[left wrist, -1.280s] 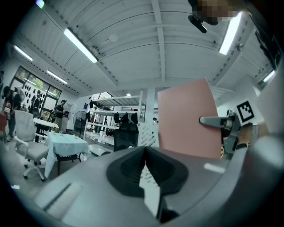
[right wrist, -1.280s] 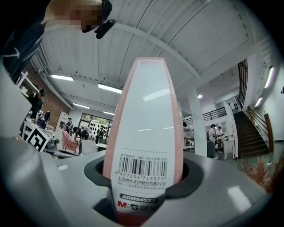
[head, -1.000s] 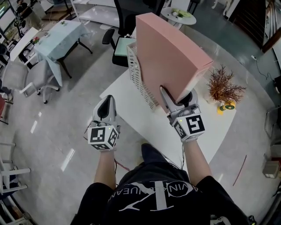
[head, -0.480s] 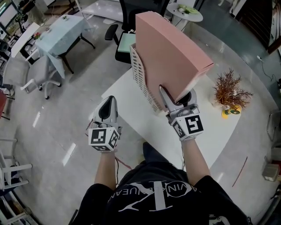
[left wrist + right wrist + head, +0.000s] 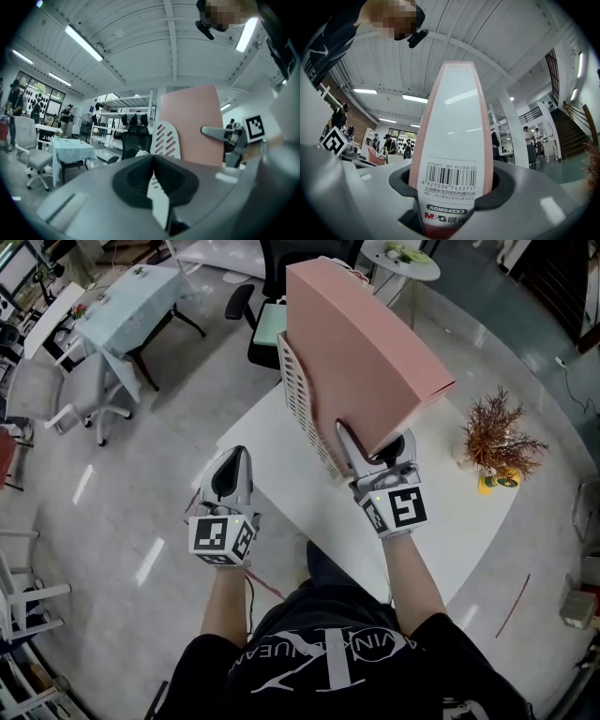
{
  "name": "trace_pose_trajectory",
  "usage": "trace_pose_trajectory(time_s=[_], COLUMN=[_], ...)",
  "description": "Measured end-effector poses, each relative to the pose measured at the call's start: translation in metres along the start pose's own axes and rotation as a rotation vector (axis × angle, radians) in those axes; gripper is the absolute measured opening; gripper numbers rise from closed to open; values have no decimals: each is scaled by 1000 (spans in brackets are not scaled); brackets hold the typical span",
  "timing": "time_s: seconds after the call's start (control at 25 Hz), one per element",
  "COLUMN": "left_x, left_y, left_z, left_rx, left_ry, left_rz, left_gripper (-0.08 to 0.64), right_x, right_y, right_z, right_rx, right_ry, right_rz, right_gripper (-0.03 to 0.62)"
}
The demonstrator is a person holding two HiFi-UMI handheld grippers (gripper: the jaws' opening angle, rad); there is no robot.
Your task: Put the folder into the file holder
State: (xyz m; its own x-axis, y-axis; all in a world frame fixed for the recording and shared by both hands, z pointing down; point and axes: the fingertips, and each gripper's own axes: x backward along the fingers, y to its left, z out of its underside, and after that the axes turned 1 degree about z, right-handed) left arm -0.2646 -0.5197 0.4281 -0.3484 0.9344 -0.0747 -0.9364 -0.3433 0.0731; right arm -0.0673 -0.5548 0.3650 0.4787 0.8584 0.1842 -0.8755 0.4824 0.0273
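A thick pink folder (image 5: 361,362) stands tilted in the air, its lower corner clamped in my right gripper (image 5: 375,442), which is shut on it. The right gripper view shows the folder's white spine label with a barcode (image 5: 454,140) between the jaws of that gripper (image 5: 452,187). The white slotted file holder (image 5: 302,413) stands on the white table (image 5: 281,484), right against the folder's left side and partly hidden by it. My left gripper (image 5: 228,470) hangs off the table's near left edge, shut and empty. Its own view shows the folder (image 5: 194,126) and the holder (image 5: 166,140) ahead.
A dried brown plant (image 5: 497,442) stands on the table's right part. Behind the table is a dark office chair (image 5: 267,324). Farther left are a table with a light blue cloth (image 5: 122,306) and a grey chair (image 5: 56,395) on the shiny floor.
The right gripper and the folder have edged slightly left and up in the head view. The left gripper has hardly moved.
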Motion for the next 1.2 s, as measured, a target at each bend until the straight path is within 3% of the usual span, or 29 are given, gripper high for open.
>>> trace_pose_trajectory(time_s=[0.48, 1.2], left_x=[-8, -9], left_y=[-1, 0], left_z=[15, 32], left_rx=[5, 13], left_ry=[35, 64], left_rz=[-14, -26], left_gripper=[0, 0], right_x=[-1, 6], right_y=[-3, 0], right_z=[34, 93], right_rx=[-1, 49], right_ry=[48, 291], right_rz=[-9, -27], right_gripper=[299, 316])
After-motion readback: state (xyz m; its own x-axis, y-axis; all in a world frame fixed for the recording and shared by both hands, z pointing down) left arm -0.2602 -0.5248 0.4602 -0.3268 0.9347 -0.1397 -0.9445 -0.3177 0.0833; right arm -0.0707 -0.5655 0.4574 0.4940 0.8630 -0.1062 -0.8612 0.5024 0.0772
